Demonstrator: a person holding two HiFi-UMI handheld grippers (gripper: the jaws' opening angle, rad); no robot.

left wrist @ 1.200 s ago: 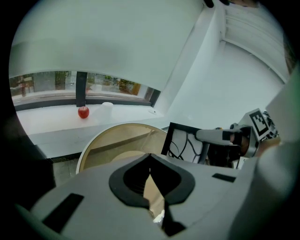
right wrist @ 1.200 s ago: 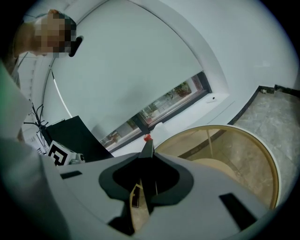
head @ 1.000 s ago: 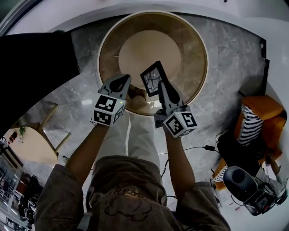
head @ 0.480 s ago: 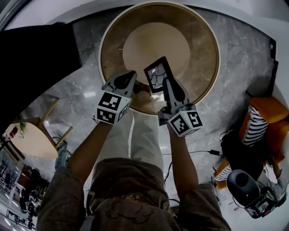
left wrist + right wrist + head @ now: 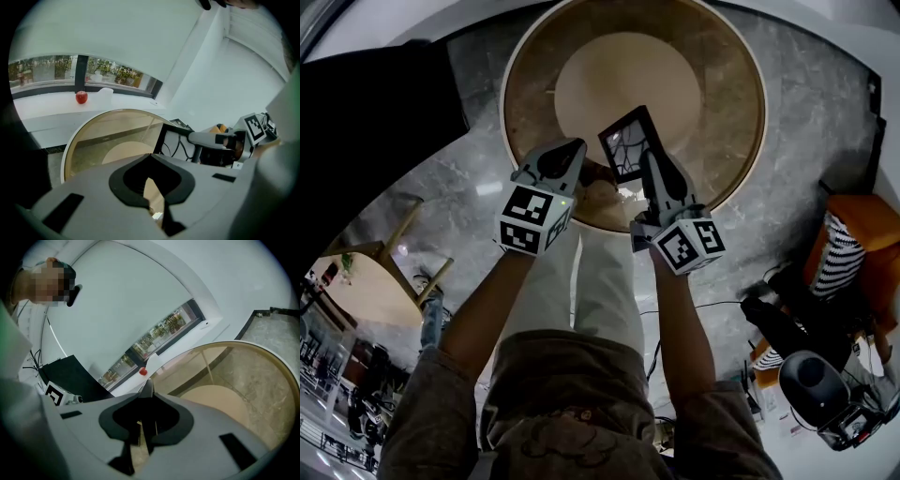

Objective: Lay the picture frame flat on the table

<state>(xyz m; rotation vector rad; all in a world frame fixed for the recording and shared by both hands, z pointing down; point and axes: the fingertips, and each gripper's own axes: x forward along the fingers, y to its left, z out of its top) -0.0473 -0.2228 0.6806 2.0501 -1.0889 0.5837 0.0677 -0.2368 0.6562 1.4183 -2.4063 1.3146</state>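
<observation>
Carried a little further in over the near edge of the desk (image 5: 727,150) since the earlier frames: picture frame (image 5: 628,142), clamped by its lower edge in the right hand-held gripper (image 5: 651,159), held up at a tilt, so not yet laid flat; lowering judged to remain. Left hand-held gripper (image 5: 570,148) advanced alongside, just beside the frame, jaws a narrow gap apart, nothing between. Head view only: frame's place above the desk's near rim; left gripper view only: frame's glass face seen side-on with the right gripper across it; right gripper view only: thin frame edge pinched between the pads.
</observation>
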